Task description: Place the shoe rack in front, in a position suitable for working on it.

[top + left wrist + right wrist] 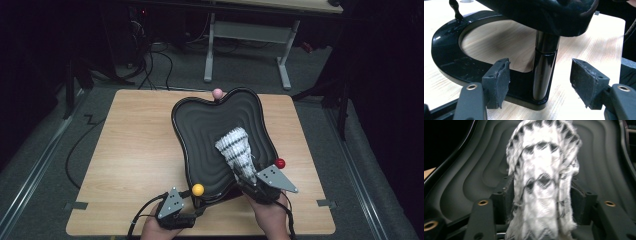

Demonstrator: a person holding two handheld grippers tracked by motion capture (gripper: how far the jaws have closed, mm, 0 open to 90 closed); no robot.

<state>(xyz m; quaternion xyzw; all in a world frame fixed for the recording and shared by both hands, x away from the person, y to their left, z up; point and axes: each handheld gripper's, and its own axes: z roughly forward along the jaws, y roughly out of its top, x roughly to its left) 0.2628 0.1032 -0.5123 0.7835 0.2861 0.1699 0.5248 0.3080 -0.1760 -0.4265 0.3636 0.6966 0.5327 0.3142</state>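
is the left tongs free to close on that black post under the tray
Probably yes: the left tongs are open with the post standing between the pads, nothing else in the gap.

Light falls from above onto the table (125,165), while the room around it sinks into near-black. The glossy black tray (200,125) carries soft glare (sharper on its post (545,62)). Close up, the white cloth (542,182) is blurred and overbright.

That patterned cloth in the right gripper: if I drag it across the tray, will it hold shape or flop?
Likely floppy: the cloth drapes limply between the right gripper jaws. Frayed edges suggest light woven fabric. It may snag slightly on the tray's ridges.
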